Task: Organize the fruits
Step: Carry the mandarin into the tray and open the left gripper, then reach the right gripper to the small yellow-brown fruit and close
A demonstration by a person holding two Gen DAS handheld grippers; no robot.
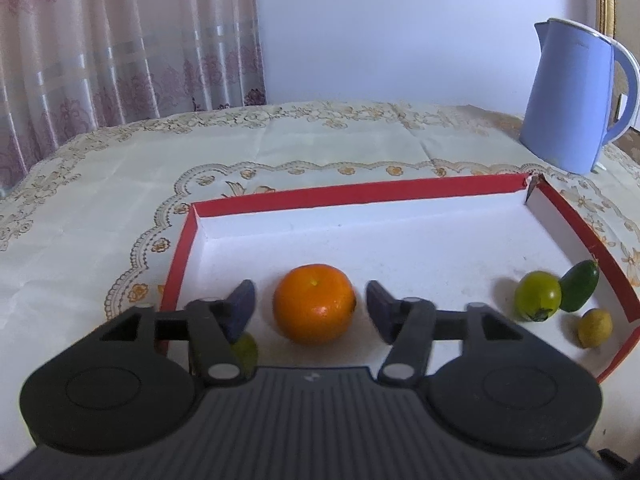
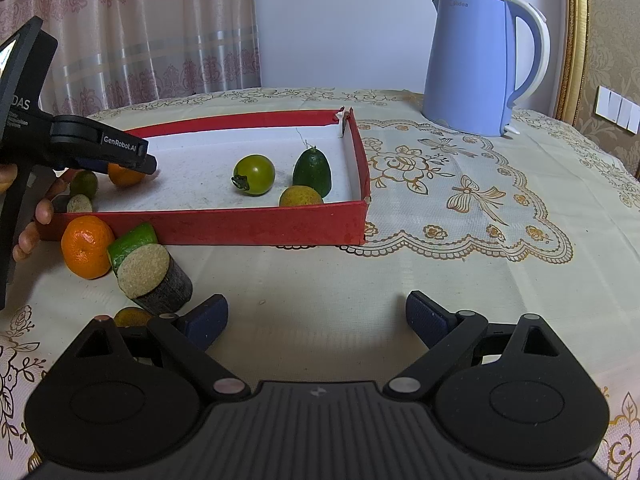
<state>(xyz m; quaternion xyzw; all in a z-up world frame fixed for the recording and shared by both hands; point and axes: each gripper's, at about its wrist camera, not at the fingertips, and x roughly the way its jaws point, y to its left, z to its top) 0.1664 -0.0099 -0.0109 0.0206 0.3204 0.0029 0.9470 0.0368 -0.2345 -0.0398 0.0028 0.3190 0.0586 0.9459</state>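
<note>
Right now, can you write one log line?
left tool: open around orange | orange: in red box | right tool: open, empty

Soft, even daylight fills both views, coming through the sheer curtain [image 1: 120, 40] at the back left. Shadows are faint and fall toward the camera; the orange [image 1: 314, 304] carries a small highlight. Fisheye bending curves the red tray [image 1: 360, 194] and darkens the corners. Close foreground parts look slightly soft.
</note>
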